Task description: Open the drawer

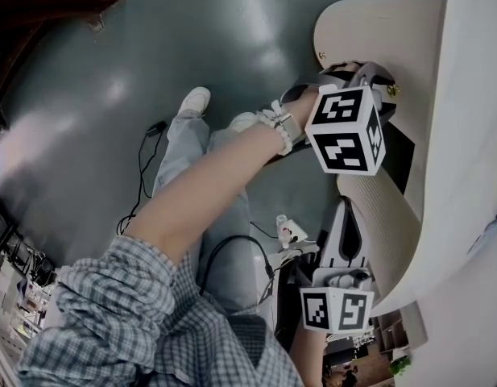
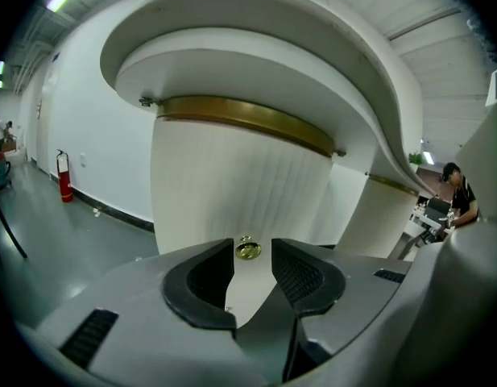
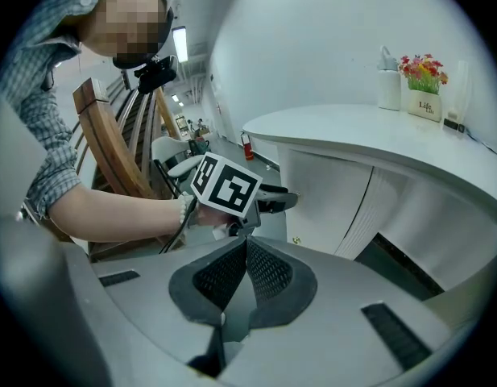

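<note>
Facing brass knob point(image 2: 248, 250), L tool point(image 2: 252, 247) gapes wide w/ nothing gripped; R tool point(image 3: 246, 244) closed, empty.

We see the drawer point(image 2: 224, 184) as a tall, curved, cream front set under the overhanging white surface point(image 2: 256, 63), smooth on its left part and finely ribbed down its right. A brass band point(image 2: 248, 119) runs along its top edge. Its small round brass knob point(image 2: 247, 250) sits low on the front, showing in the gap between the parted jaws of the left tool point(image 2: 252, 247). We cannot tell whether the drawer is pulled out at all.
</note>
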